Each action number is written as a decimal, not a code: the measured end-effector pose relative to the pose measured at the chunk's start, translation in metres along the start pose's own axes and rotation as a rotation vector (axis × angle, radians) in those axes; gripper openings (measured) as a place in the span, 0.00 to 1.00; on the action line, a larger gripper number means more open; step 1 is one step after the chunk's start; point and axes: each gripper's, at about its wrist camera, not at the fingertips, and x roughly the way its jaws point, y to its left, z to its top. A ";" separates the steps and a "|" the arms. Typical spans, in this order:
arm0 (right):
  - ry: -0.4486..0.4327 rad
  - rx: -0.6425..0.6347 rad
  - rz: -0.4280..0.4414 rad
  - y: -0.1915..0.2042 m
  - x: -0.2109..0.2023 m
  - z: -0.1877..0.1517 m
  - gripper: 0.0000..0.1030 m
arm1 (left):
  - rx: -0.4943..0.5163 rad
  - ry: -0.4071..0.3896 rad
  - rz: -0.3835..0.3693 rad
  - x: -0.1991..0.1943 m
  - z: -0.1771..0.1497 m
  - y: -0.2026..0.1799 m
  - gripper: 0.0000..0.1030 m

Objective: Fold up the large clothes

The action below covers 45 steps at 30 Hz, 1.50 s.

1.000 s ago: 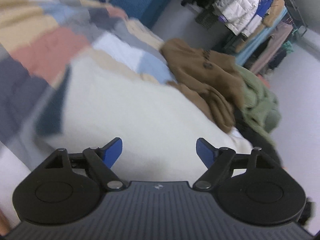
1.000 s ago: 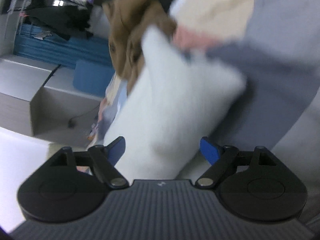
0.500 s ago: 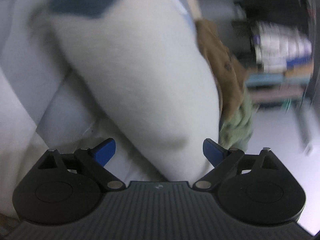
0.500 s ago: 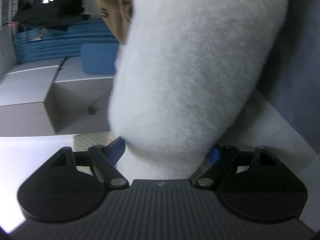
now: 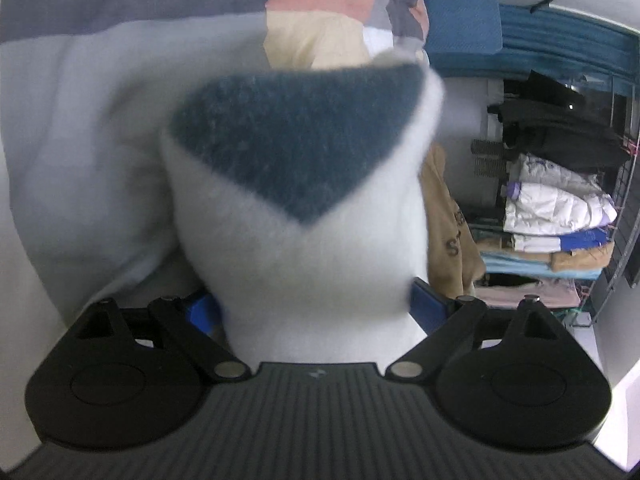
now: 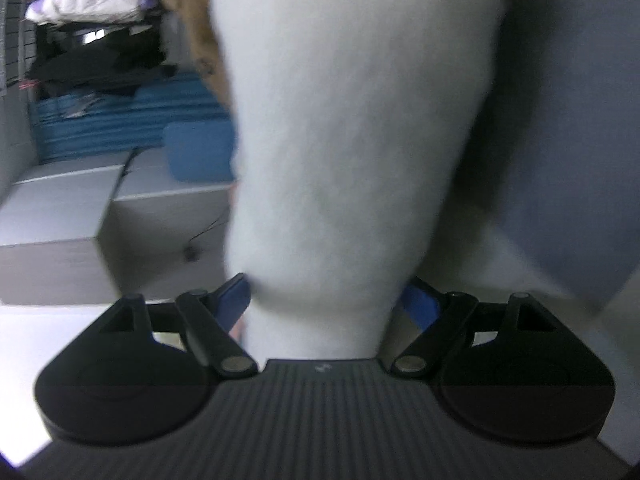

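A thick white fleece garment (image 5: 304,264) with a dark blue triangular patch (image 5: 296,148) fills the middle of the left wrist view. Its bunched end sits between the jaws of my left gripper (image 5: 316,308), which stand wide. The fleece brushes the blue pads (image 5: 426,308) without being squeezed. In the right wrist view the same white fleece (image 6: 352,140) hangs as a fat roll. Its lower end lies between the wide jaws of my right gripper (image 6: 328,300), whose blue pads (image 6: 234,300) show at both sides of it. The picture is blurred.
A patchwork cover (image 5: 80,100) in grey, pink and cream lies behind the fleece. A brown garment (image 5: 448,232) hangs at its right. A rack of stacked clothes (image 5: 556,208) and blue cushions (image 5: 460,20) stand beyond. Grey boxes (image 6: 60,216) are at the right view's left.
Both grippers have closed in on the white fleece, which now sits between each pair of jaws. The left gripper has rolled, dropped, and its jaws stand a little wider.
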 end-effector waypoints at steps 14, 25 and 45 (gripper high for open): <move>-0.192 -0.303 -0.106 0.025 0.010 0.016 0.73 | 0.051 -0.045 0.020 0.003 0.016 -0.003 0.84; -0.258 -0.527 -0.050 0.050 -0.022 -0.008 0.38 | 0.200 -0.100 -0.007 -0.042 0.000 -0.011 0.56; -0.377 -0.586 0.225 0.139 -0.172 0.070 0.38 | 0.394 0.063 -0.258 -0.067 -0.110 -0.167 0.55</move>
